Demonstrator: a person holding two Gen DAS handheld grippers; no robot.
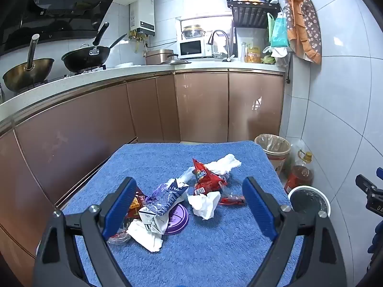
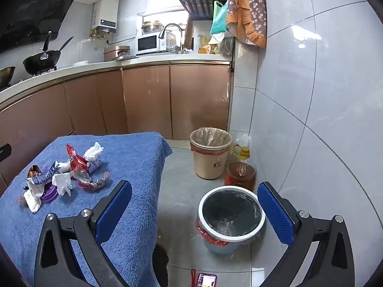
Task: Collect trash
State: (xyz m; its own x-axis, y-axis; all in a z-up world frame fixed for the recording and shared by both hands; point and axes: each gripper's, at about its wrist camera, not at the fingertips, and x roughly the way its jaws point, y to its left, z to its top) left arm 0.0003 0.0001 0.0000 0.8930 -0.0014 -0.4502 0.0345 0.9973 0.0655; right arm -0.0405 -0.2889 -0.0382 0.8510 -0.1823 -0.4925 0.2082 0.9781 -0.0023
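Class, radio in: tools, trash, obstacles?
Left tool and right tool open, empty. Trash piled on blue towel. White-rimmed bin empty, nothing blocking.

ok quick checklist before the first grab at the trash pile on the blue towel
1. Left gripper open, nothing held: ok.
2. Right gripper open, nothing held: ok.
3. Trash within view: white tissue, red snack wrapper and purple lid on the blue towel: ok.
4. White-rimmed bin lined, mouth unobstructed: ok.
5. Beige bin lined, open: ok.
6. Whether the pile's pieces are tangled: cannot tell.
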